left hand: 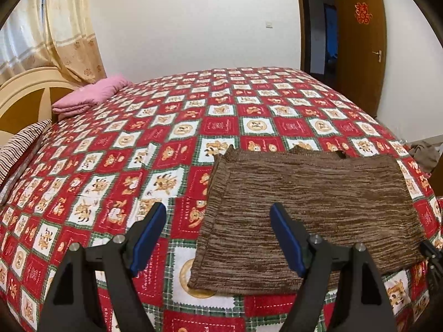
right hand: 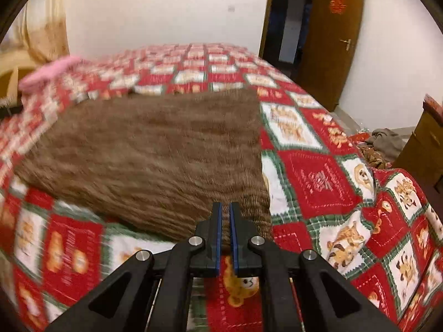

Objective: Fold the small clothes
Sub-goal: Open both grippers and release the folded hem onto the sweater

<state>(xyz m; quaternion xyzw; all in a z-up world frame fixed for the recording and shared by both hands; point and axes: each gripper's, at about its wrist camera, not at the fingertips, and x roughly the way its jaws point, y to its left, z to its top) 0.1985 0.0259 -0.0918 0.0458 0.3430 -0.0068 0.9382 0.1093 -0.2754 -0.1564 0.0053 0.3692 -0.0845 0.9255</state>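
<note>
Right gripper [right hand: 225, 210] jaws clenched on brown knit's [right hand: 155, 149] near edge, left gripper [left hand: 217, 213] jaws released above it

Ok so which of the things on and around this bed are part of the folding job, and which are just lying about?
Part of the job:
- brown knitted garment, laid flat on the bed
- right gripper, fingers shut on the garment's near edge
- left gripper, fingers open and empty

Just lying about:
- patchwork bedspread underneath
- folded pink cloth
- striped pillow
- clothes heap on the floor
</note>
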